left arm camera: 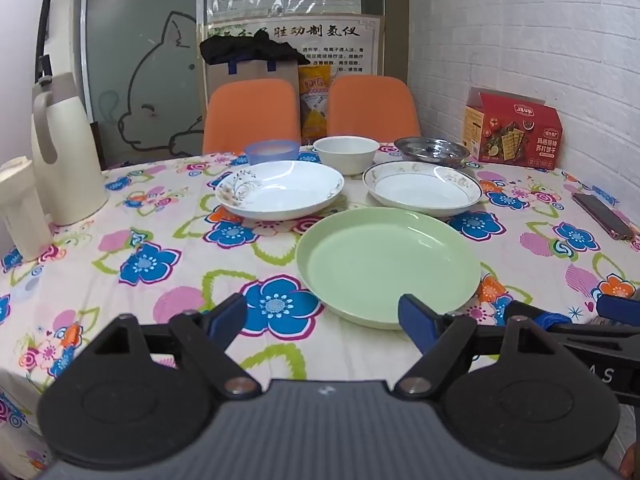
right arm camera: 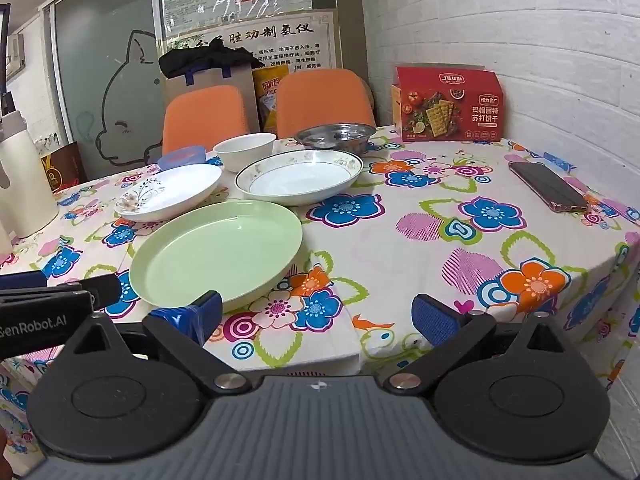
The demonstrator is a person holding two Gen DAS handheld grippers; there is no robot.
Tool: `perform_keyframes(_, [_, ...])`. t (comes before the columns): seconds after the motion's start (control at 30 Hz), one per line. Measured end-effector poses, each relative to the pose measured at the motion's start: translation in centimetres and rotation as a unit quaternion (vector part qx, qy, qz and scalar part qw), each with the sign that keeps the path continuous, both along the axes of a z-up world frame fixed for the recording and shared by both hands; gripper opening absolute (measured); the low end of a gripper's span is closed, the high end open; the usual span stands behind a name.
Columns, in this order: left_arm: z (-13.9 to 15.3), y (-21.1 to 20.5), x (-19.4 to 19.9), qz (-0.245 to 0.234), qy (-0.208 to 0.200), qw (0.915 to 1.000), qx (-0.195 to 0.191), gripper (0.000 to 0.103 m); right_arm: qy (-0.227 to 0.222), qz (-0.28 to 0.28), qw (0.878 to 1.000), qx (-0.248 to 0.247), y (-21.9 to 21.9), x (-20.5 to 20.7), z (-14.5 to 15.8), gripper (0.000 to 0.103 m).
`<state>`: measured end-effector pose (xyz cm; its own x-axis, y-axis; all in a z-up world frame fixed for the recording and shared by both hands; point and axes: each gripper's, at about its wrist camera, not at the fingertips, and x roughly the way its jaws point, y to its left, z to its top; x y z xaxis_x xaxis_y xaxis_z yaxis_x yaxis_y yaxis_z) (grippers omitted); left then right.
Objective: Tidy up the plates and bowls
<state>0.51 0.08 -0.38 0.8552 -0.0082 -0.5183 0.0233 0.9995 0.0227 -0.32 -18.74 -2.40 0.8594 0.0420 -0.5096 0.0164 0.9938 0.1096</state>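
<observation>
A: Were the dishes stacked?
B: No. Green plate [left arm camera: 388, 266], two white plates, bowl [left arm camera: 346, 154] lay separate on the table [left arm camera: 120, 240]; left gripper [left arm camera: 324, 320] and right gripper [right arm camera: 320, 316] were spread, empty.

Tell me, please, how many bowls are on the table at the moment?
3, all at the far side: a blue bowl on the left, a white bowl in the middle, a metal bowl on the right. None looks hidden.
</observation>
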Motion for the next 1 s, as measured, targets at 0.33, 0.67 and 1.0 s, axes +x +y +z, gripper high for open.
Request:
perform_keyframes(0.33, [0.2,1.0,0.1,-0.002,0.003,1.0000,-0.009,0.081,0.003,0.005,1.000,-0.003,0.4,0.2,-0.2,0.089])
perform_keyframes(0.67, [0.0,1.2,0.3,-0.006,0.008,0.9997,-0.020,0.081,0.004,0.009,1.000,0.000,0.6,0.2,-0.2,0.089])
perform_keyframes(1.0, [-0.2,1.7,0.6,-0.006,0.017,0.9994,-0.031,0.081,0.006,0.013,1.000,0.001,0.7,0.1,-0.2,0.089])
